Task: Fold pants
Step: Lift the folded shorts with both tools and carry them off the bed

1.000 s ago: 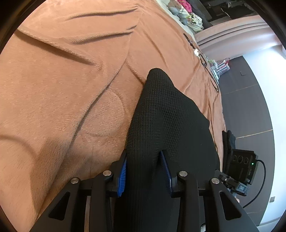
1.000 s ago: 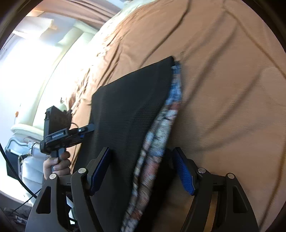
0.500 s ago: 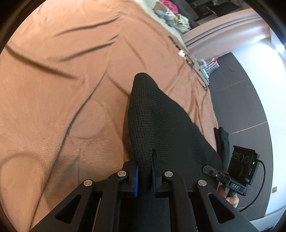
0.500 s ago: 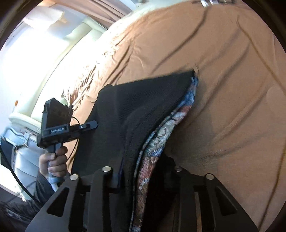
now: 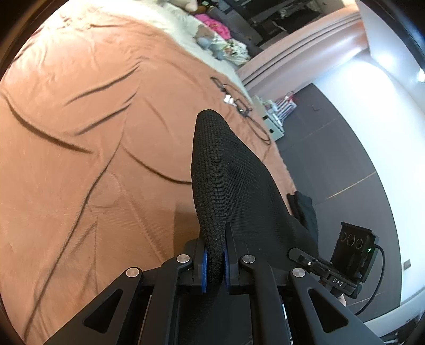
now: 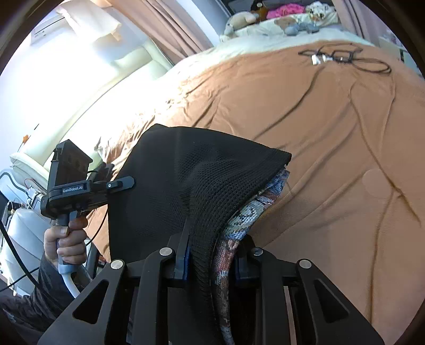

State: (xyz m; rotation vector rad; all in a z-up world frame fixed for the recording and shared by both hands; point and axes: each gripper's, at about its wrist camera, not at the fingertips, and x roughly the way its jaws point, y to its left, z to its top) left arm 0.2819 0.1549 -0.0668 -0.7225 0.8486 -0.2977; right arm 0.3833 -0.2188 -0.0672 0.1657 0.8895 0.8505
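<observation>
Black waffle-knit pants [image 5: 233, 185] – pinched in both tongs [image 5: 213, 261] [image 6: 211, 261] – over rumpled bedspread [image 5: 79, 132].

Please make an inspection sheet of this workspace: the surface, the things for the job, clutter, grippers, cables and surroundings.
Surface: brown bedspread, wrinkled.
Job's things: black pants with a patterned lining, one end raised off the bed.
Clutter: stuffed toys and pink clothes at the far end of the bed.
Grippers: left gripper shut on the pants; right gripper has just been closing, fingers now pressing the bunched fabric.
Cables: black cable with a white plug on the bedspread.
Surroundings: curtains, dark floor.
</observation>
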